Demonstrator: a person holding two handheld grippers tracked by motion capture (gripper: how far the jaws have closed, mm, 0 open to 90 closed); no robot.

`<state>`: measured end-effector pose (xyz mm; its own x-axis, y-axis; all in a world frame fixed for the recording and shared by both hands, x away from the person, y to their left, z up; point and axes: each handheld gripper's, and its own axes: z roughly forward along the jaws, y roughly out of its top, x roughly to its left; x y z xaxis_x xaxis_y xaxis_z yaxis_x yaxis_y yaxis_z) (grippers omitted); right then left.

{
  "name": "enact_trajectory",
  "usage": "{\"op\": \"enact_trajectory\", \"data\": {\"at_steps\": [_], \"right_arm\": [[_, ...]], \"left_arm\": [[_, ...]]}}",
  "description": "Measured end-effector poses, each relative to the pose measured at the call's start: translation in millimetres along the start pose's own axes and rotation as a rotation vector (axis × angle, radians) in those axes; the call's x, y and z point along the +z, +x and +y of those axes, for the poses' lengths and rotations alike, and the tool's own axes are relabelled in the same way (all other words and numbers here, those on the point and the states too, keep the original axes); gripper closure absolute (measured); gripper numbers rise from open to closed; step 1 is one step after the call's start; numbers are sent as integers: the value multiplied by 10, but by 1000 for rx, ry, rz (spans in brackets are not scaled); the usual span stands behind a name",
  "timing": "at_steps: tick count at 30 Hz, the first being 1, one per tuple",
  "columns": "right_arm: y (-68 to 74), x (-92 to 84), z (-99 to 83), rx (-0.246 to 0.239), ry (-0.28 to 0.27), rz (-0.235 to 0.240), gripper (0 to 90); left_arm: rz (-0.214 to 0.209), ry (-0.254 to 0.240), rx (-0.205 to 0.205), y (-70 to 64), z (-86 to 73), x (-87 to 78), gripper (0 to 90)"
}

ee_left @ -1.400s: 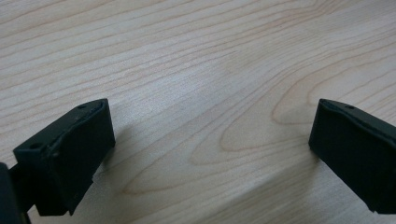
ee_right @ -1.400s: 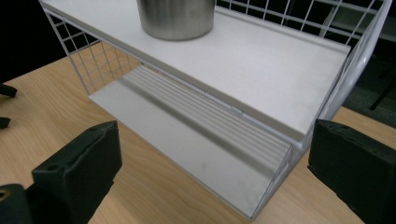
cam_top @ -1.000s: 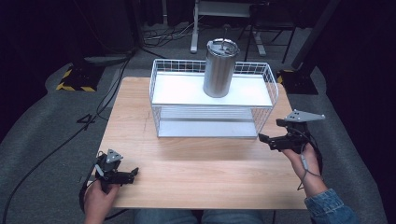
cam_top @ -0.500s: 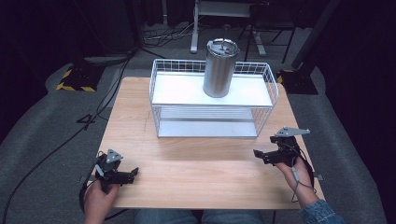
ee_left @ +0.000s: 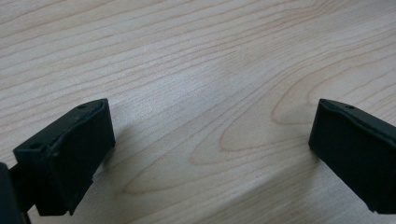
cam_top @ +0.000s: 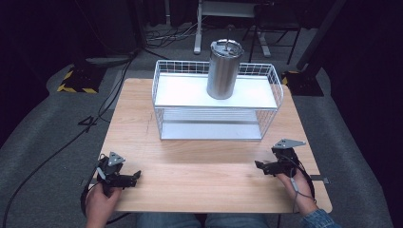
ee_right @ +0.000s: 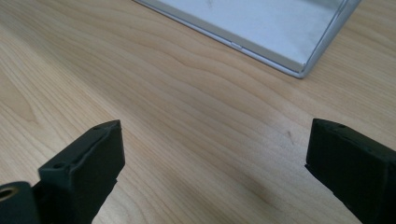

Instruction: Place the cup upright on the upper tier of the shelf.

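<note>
Steel tumbler (cam_top: 223, 69) stands upright on top shelf of the white wire rack (cam_top: 164, 95), toward its right half, w/ lid on. Rack sits at the far-middle of the wooden table (cam_top: 204, 185).

Left gripper (cam_top: 135, 176) is low near front-left corner of the table, jaws spread wide, nothing between them; left gripper view has bare wood betw. the jaws.

Right gripper (cam_top: 259, 166) is near front-right corner, well apart from the tumbler, jaws wide, empty. Right gripper view: rack's bottom tray corner (ee_right: 299, 65) lies beyond the jaws.
</note>
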<state>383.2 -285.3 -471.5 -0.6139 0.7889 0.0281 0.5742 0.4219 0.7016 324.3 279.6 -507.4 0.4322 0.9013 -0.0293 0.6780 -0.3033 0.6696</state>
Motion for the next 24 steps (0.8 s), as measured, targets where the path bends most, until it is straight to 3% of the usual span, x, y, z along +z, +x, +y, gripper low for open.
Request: {"op": "enact_trajectory", "data": {"at_steps": [14,19,24], "right_arm": [[54,173,-211,-30,50,-60,52],[40,220,-279,7,-13,-55,3],[40,216,-283,13,-12,-59,3]], "left_arm": [[0,0,0,0,0,0,6],[0,1,1,0,0,-1,6],[0,1,1,0,0,-1,6]]}}
